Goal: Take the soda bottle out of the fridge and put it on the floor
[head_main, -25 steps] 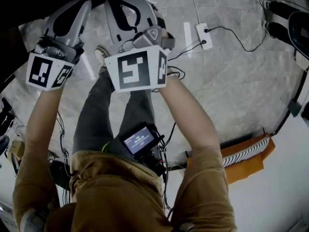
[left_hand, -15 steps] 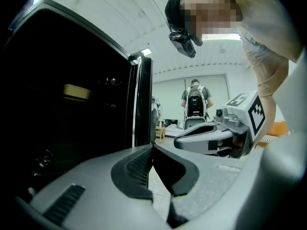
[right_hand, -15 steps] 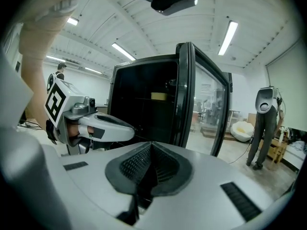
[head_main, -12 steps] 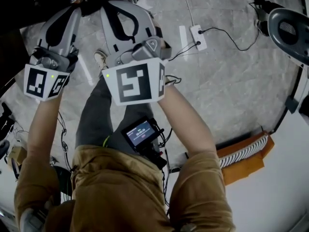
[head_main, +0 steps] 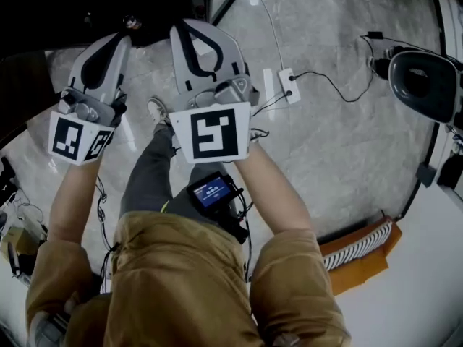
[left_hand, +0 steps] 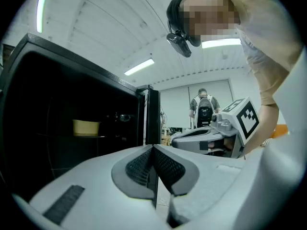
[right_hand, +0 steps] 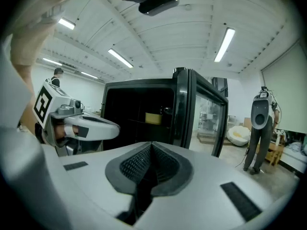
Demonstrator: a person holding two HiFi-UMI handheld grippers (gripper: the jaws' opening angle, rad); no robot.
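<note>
Task start — left gripper (left_hand: 153,150) and right gripper (right_hand: 151,147) closed, empty, facing fridge (right_hand: 144,114) at frame centre — soda bottle unseen; removal, floor placement pending.

Left gripper (head_main: 119,40) left of right gripper (head_main: 199,29), side by side before the fridge (right_hand: 124,107); container (right_hand: 153,118) on shelf (right_hand: 133,125) inside, door (right_hand: 199,114) swung out at its right; power strip (head_main: 287,85) on floor (head_main: 347,143) right of the right gripper.

A black cable (head_main: 309,73) is plugged into a white power strip (head_main: 288,86).
</note>
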